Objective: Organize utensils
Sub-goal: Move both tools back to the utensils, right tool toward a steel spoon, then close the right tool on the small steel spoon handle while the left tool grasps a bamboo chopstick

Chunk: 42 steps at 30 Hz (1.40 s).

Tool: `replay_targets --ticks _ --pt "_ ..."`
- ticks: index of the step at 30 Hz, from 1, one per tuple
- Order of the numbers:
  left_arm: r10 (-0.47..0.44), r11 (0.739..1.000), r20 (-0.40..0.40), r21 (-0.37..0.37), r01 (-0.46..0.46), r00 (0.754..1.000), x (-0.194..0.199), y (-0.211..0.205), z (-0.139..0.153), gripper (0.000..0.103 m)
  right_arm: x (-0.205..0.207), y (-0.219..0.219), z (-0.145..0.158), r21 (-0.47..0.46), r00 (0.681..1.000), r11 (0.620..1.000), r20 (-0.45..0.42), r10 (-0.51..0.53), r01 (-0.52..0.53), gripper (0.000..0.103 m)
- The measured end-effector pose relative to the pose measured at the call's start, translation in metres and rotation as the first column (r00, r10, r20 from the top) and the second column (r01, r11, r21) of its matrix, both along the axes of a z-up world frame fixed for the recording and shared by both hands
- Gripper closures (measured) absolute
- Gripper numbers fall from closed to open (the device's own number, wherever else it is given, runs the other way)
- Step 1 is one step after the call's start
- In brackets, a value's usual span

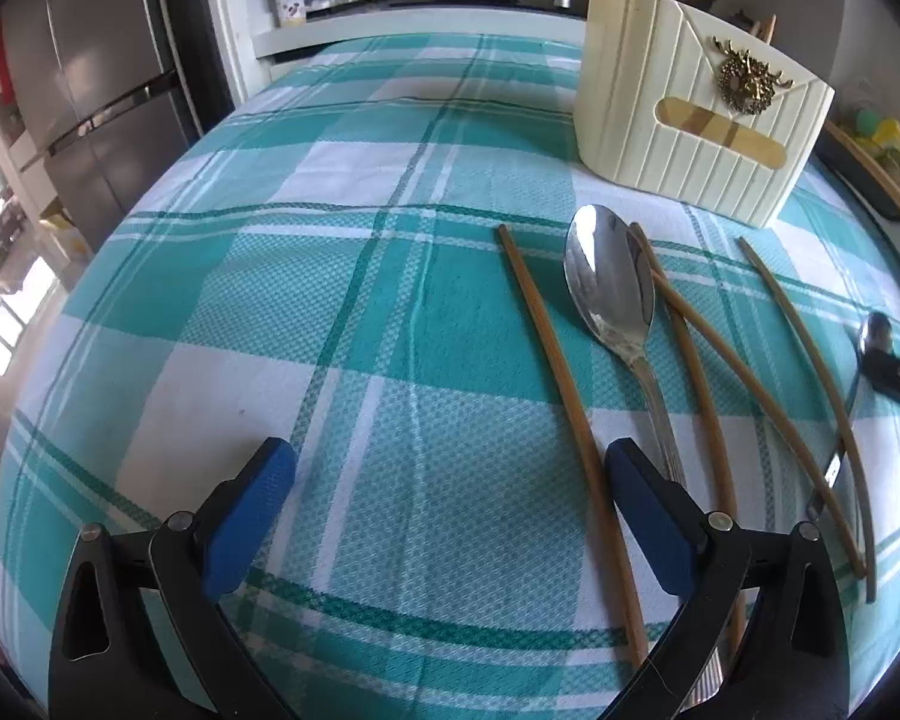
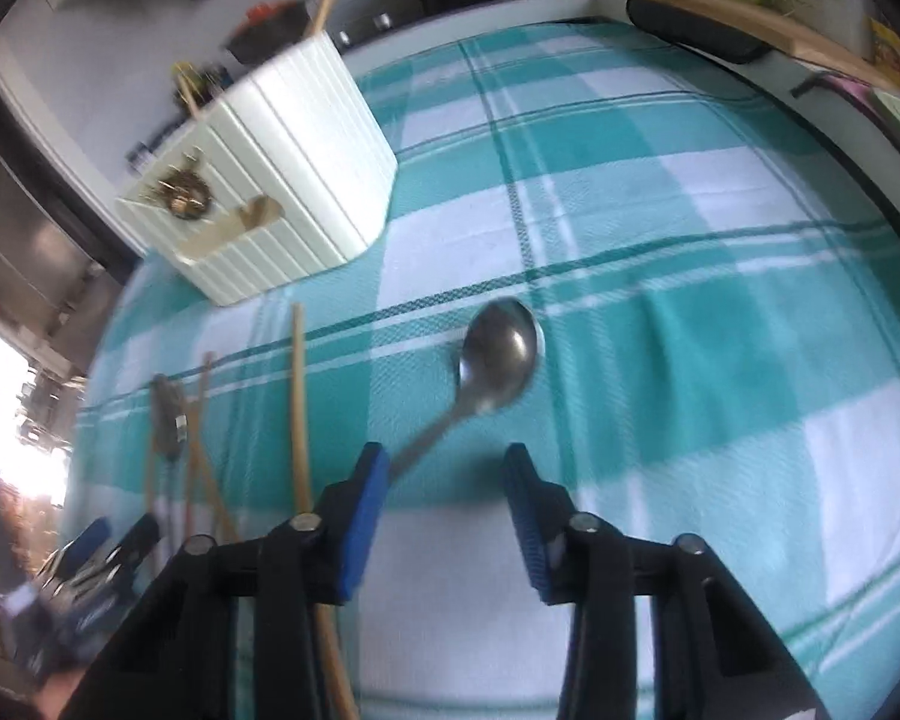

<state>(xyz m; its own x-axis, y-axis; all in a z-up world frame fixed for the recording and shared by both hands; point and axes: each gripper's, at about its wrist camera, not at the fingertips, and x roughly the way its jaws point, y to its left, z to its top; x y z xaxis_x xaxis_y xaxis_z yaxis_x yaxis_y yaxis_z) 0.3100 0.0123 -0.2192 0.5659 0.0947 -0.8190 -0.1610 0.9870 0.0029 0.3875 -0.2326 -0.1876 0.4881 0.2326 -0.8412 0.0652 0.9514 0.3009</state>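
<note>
Checked tablecloth, spoon handle behind fingers

To my left the checked cloth lies bare, so I can pass there freely. Chopsticks and two spoons crowd the right side, and the cream holder blocks the far right corner.

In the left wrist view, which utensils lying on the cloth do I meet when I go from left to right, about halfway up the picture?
Lone chopstick → large spoon → two crossed chopsticks → curved chopstick → small spoon at the right edge.
</note>
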Motion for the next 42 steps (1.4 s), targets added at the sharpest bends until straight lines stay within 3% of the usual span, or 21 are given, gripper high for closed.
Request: replay_targets --ticks 3,5,6,8,10,14,17,23,25,30,32,34,38,42 --pt "-0.007 1.0 -0.001 -0.005 0.007 1.0 -0.002 0.004 0.0 0.0 0.01 0.025 0.0 -0.103 0.996 0.991 0.001 0.088 -0.087 0.068" --pt "-0.016 1.0 -0.003 -0.001 0.016 1.0 -0.003 0.007 0.0 0.0 0.008 0.046 -0.001 -0.237 0.976 0.948 0.002 0.218 -0.212 0.075" --pt "-0.019 1.0 -0.003 0.001 0.019 1.0 -0.003 0.009 -0.001 0.0 0.002 0.056 -0.001 -0.313 0.953 0.905 0.006 0.304 -0.287 0.075" --pt "-0.025 1.0 -0.007 -0.001 0.025 1.0 -0.005 0.014 -0.001 0.0 -0.009 0.058 0.001 -0.363 0.922 0.859 -0.001 0.388 -0.362 0.076" --pt "-0.03 1.0 -0.011 -0.001 0.03 0.999 -0.006 0.018 -0.001 0.0 -0.019 0.051 0.002 -0.374 0.905 0.838 -0.008 0.426 -0.398 0.077" --pt "-0.056 0.998 -0.029 0.002 0.056 0.998 -0.008 0.024 -0.001 0.0 -0.034 0.025 0.002 -0.419 0.899 0.812 -0.024 0.438 -0.407 0.077" --pt "-0.065 0.998 -0.048 -0.001 0.065 0.997 -0.009 0.029 0.0 0.0 -0.039 -0.002 0.0 -0.427 0.92 0.828 -0.026 0.39 -0.363 0.077" --pt "-0.08 0.997 -0.07 0.007 0.08 0.994 -0.016 0.035 0.0 0.0 -0.054 -0.034 -0.001 -0.308 0.961 0.914 -0.006 0.278 -0.266 0.071" --pt "-0.077 0.997 -0.074 0.005 0.078 0.994 -0.017 0.036 0.0 0.0 -0.062 -0.033 -0.003 -0.299 0.963 0.919 -0.001 0.27 -0.257 0.066" --pt "-0.082 0.996 -0.083 0.012 0.084 0.993 -0.022 0.035 0.0 0.0 -0.088 -0.028 -0.003 -0.286 0.971 0.931 0.008 0.238 -0.226 0.066" --pt "-0.102 0.994 -0.089 0.023 0.104 0.991 -0.023 0.035 0.0 0.0 -0.096 -0.023 -0.003 -0.288 0.964 0.923 0.006 0.268 -0.255 0.066" --pt "-0.125 0.99 -0.097 0.05 0.131 0.987 -0.027 0.036 0.002 0.0 -0.107 -0.018 -0.002 -0.343 0.95 0.892 -0.001 0.313 -0.294 0.066" --pt "-0.133 0.985 -0.114 0.095 0.144 0.985 -0.032 0.044 0.004 0.0 -0.115 -0.031 0.001 -0.414 0.956 0.866 -0.037 0.292 -0.281 0.066" --pt "-0.167 0.98 -0.142 0.083 0.179 0.976 -0.026 0.053 0.005 0.0 -0.112 -0.041 0.005 -0.39 0.951 0.871 -0.05 0.304 -0.299 0.062"
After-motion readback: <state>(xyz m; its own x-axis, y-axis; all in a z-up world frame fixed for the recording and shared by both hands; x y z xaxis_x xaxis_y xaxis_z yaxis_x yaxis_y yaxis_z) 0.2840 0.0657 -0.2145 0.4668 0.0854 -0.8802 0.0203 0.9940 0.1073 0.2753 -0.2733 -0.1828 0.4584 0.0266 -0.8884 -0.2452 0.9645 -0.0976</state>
